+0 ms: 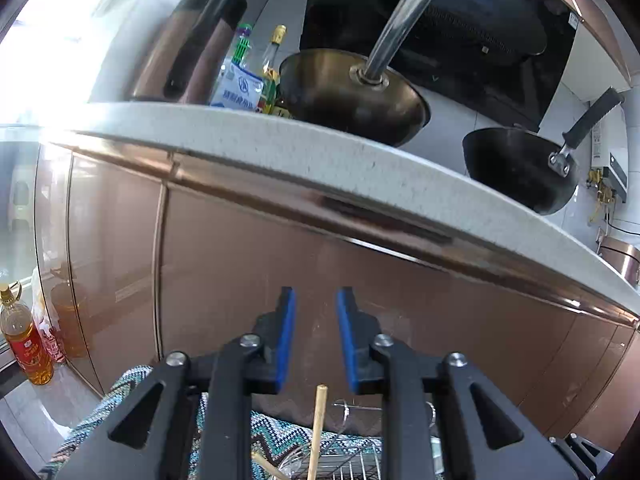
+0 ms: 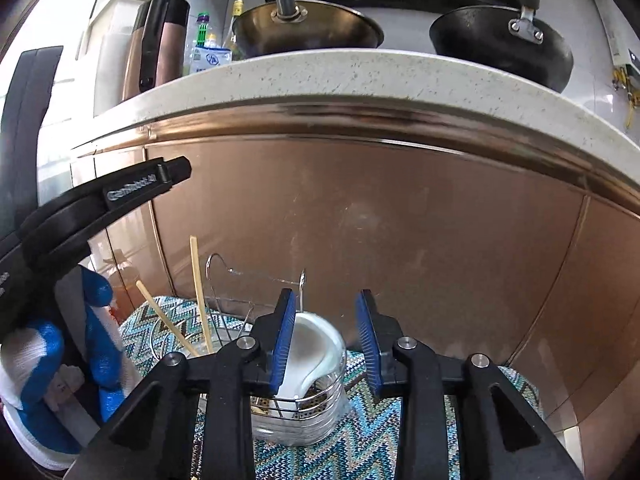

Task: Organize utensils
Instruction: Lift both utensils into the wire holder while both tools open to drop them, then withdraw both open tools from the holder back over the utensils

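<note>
Left of the wire rack, two wooden chopsticks stand nearly upright in it, nearest the left gripper, whose jaws gape empty above them. Right of the chopsticks, the right gripper hangs released over the rack's white spoon, gripping nothing.

My left wrist camera sits low, below the speckled white stone countertop edge, looking forward and slightly down along its black fingers at the glossy copper-brown cabinet doors close ahead, with the wire utensil rack only just in the bottom of the frame. My right wrist camera is also below counter height and near the same doors, but pitched further down, so the rack on the blue zigzag woven mat fills its lower centre. Both views share the counter edge, the brass-coloured wok with steel handle, the black wok and the pale wooden chopsticks; the right view also takes in the left gripper's black body at its left edge.
</note>
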Demonstrator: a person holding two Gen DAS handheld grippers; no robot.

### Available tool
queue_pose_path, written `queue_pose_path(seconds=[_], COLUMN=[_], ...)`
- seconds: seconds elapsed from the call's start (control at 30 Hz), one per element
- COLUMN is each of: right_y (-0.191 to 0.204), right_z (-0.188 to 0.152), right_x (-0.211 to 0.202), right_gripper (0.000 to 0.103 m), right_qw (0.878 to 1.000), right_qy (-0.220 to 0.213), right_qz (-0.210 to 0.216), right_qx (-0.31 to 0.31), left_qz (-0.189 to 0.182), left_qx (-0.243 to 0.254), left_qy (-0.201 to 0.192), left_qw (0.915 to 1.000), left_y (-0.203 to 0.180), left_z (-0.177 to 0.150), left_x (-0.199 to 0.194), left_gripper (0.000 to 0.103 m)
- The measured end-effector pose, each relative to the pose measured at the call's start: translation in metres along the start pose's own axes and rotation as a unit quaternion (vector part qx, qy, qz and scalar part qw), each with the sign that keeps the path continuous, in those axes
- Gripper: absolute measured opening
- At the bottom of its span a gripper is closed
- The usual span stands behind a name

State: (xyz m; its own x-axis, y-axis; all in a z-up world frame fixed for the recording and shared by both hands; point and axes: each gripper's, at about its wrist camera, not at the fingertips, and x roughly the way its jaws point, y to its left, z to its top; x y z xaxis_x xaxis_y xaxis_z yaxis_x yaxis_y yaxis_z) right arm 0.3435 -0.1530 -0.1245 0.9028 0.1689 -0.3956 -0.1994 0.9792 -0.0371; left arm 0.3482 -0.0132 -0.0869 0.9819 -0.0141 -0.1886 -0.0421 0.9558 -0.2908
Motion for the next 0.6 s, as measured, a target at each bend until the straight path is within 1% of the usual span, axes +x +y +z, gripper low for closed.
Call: queue_pose_path(seconds=[0.17,0.3,0.4,0.6], right_y=[-0.003,-0.007,-0.008,-0.005], right_z=[0.008,0.016,0.024,0.039], right_x=[-0.020,-0.050,-0.075,-0.140], right_gripper=[0.033,0.033,0.033,0.033], right_qw=[1.000,1.000,0.999,0.998], right_qy=[-0.007,-0.021,-0.031,-0.060], right_qz=[-0.006,-0.010,-0.013,-0.015], right_qx=[0.009,0.013,0.015,0.014], left_qz=[-0.001,0.002,0.011,0.014], left_qx=[0.009,0.021,0.038,0.066], left_qy=[-0.009,-0.017,-0.013,-0.012], left_qw=[0.9999,0.9996,0.9991,0.9977], left_y=[0.000,0.000,-0.001,-0.001], left_z=[0.021,0.041,0.056,0.080], left_x=[-0.026,-0.055,-0.080,-0.132], left_gripper=[0.026,0.027,0.027,0.028])
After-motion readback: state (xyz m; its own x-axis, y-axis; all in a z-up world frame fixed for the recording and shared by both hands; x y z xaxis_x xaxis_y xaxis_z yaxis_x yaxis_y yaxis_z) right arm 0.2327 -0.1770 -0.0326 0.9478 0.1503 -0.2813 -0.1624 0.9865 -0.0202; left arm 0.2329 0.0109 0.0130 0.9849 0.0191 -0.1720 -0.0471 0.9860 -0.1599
